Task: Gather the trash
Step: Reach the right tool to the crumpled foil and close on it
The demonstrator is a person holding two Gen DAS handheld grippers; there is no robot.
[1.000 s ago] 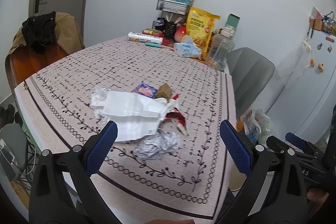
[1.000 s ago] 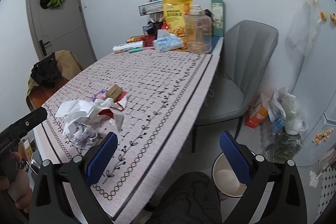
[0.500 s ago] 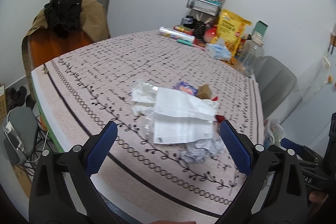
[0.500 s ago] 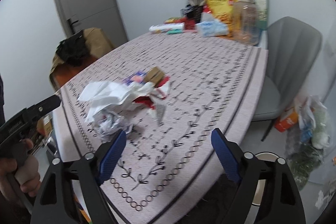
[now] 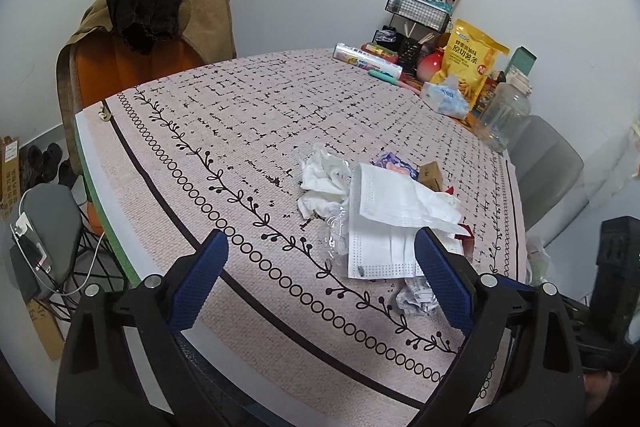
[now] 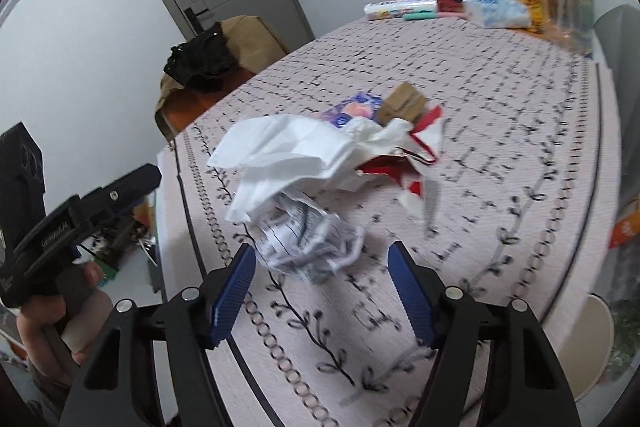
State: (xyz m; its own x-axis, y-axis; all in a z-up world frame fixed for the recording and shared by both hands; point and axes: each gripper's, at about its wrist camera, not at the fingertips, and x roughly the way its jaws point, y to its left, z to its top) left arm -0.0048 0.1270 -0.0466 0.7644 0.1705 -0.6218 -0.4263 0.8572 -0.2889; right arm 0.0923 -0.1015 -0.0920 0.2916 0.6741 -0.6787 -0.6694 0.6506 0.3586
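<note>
A heap of trash lies near the front edge of the patterned table [image 5: 240,131]: white tissues [image 5: 324,179], a white face mask [image 5: 384,227], a crumpled printed paper ball [image 6: 308,239], a red and white wrapper [image 6: 416,163], a purple packet [image 6: 356,107] and a small brown box [image 6: 404,101]. My left gripper [image 5: 320,275] is open and empty, just short of the mask. My right gripper [image 6: 320,283] is open and empty, its fingers on either side of the paper ball and slightly nearer than it.
Snack bag [image 5: 468,63], tissue pack [image 5: 444,95], clear jar [image 5: 504,115] and wire rack [image 5: 416,11] stand at the far end. An orange chair with clothes [image 5: 140,27] is on the left, a grey chair [image 5: 548,171] on the right. A bin rim [image 6: 592,339] sits below the table edge.
Both grippers have moved closer to the trash heap. The right gripper has come down around the paper ball; the left has swung towards the mask. Both stay open.
</note>
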